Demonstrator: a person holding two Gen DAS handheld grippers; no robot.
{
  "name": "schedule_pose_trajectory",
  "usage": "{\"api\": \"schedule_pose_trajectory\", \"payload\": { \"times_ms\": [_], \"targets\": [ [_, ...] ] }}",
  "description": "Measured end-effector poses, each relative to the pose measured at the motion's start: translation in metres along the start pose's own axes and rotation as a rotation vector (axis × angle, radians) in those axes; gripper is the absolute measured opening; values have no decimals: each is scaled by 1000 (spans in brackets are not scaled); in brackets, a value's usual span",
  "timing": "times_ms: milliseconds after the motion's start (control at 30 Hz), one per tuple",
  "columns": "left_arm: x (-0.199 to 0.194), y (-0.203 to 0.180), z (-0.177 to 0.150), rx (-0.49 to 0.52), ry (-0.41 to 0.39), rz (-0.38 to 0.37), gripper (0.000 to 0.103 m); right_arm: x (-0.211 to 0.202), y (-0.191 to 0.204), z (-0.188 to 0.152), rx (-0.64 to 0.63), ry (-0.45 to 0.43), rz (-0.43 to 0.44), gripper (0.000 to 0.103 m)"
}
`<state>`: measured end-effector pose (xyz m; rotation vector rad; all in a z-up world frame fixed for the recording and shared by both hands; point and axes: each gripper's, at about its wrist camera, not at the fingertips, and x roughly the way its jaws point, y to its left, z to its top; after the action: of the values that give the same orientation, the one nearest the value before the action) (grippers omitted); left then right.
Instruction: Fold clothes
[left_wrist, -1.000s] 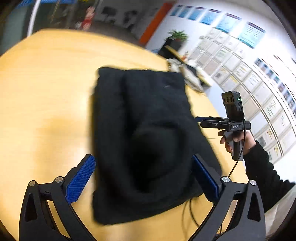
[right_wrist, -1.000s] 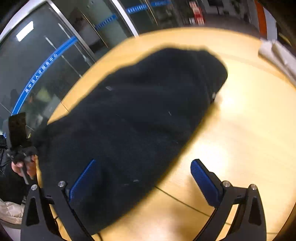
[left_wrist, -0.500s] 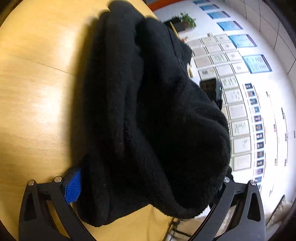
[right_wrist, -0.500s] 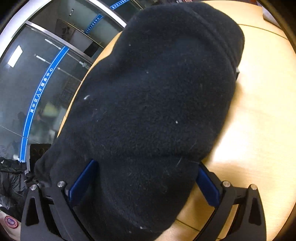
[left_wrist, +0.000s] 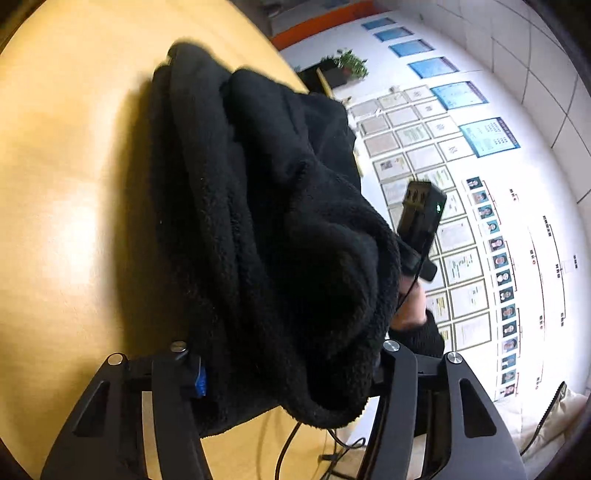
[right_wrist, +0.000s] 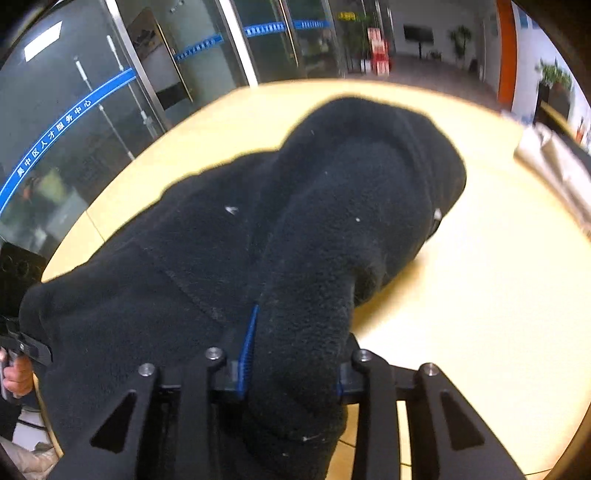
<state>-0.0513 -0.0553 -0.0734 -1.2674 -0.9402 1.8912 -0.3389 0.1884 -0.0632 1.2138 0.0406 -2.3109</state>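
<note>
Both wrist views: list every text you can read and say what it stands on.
"吴中区人才服务中心", white characters on the blue stripe across the glass wall.
Framed certificates and blue posters on the white wall: too small to read.
Black fleece garment: no label visible.

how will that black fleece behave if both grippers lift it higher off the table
Probably floppy: the black fleece already sags in thick folds between the left gripper and right gripper. Its fuzzy pile likely resists slipping. It looks bulky, so loose ends may drag on the table.
</note>
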Motion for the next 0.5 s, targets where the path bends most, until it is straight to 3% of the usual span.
{"api": "schedule_pose_trajectory", "payload": {
  "times_ms": [133, 267, 400, 500],
  "targets": [
    [-37, -20, 24, 74, -85, -5, 56, -17, 20, 36, -26, -106, 1, 30],
    [-58, -26, 63, 129, -128, 38, 56, -7, 34, 85, -31, -170, 40, 30],
    [-64, -8, 109, 147, -157, 108, 56, 28, 36, 130, -20, -208, 66, 30],
    [-51, 25, 135, 117, -138, 164, 56, 78, 12, 149, 8, -176, 63, 30]
  ]
}}
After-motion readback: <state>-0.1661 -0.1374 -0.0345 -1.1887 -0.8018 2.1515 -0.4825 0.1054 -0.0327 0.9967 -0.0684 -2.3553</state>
